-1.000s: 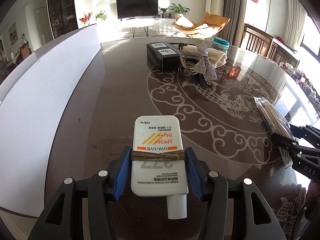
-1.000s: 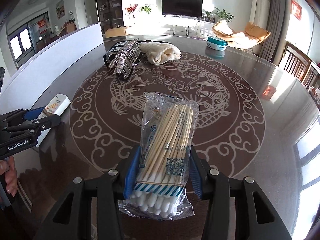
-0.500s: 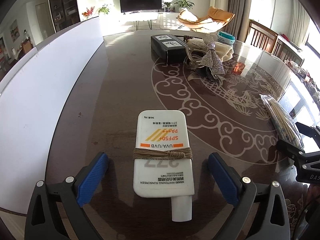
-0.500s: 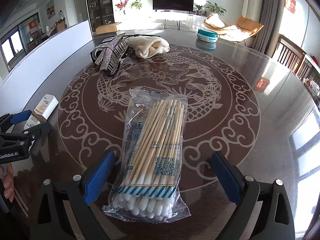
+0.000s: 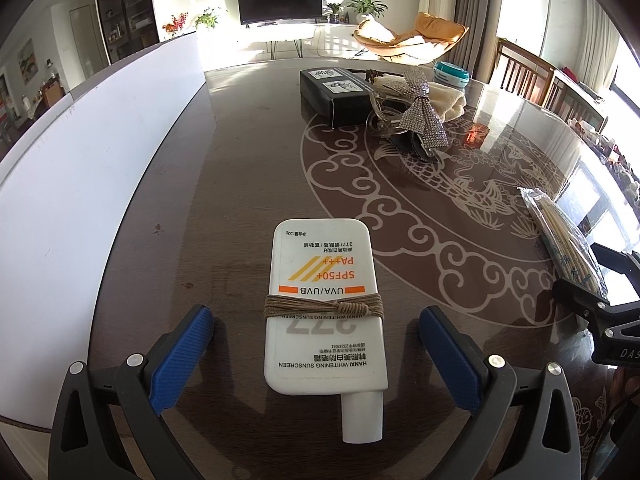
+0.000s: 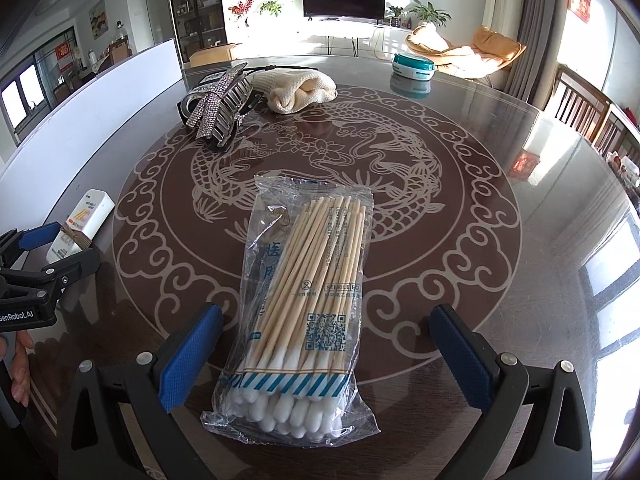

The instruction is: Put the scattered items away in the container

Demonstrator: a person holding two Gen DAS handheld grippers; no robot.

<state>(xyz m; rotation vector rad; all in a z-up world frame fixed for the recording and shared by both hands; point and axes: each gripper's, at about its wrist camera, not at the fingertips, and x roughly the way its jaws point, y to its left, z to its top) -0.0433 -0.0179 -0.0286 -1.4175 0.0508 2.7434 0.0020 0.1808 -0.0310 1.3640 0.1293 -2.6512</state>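
I see both claws spread wide: left claw (image 5: 316, 354) straddles a flat white plastic sunscreen tube (image 5: 325, 308), right claw (image 6: 326, 350) a crinkled clear bag of wooden cotton swabs (image 6: 304, 308), untouched on the glossy brown tabletop (image 6: 460, 264).

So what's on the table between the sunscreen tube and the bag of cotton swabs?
Nothing. In the right wrist view, only bare patterned tabletop lies between the sunscreen tube and the bag of cotton swabs. The left tool's finger sits beside the tube.

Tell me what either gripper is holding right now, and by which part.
Nothing is held. The left gripper stands open around the sunscreen tube, the right gripper open around the swab pack; both lie on the table, fingers clear.
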